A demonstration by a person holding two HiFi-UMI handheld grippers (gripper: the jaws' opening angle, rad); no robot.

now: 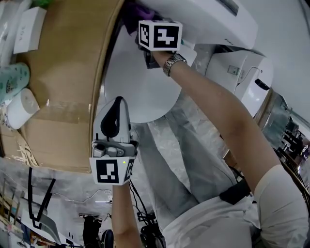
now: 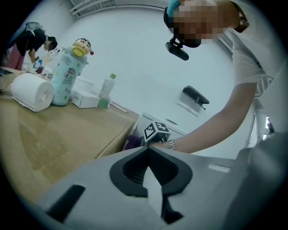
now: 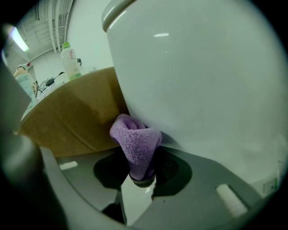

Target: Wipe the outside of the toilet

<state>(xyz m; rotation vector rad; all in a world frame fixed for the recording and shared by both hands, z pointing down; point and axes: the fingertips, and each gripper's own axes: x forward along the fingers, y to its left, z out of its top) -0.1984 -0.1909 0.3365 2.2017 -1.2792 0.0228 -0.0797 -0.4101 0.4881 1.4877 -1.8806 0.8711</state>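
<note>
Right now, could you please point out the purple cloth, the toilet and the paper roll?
purple cloth (image 3: 135,141), right gripper view, its bunched top.
toilet (image 3: 202,81), right gripper view, its white outer wall.
paper roll (image 2: 27,87), left gripper view, its side.

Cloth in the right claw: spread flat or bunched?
Bunched. The right claw is shut on the cloth, which sticks up as a folded wad against the toilet.

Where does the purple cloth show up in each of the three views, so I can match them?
Head view: purple cloth at the top edge, between the cardboard box and the toilet.
Left gripper view: small purple patch at centre, by the box's far corner.
Right gripper view: centre, pinched in the right gripper, against the toilet.
Shared landmark: the cardboard box, beside the cloth in all three.
</note>
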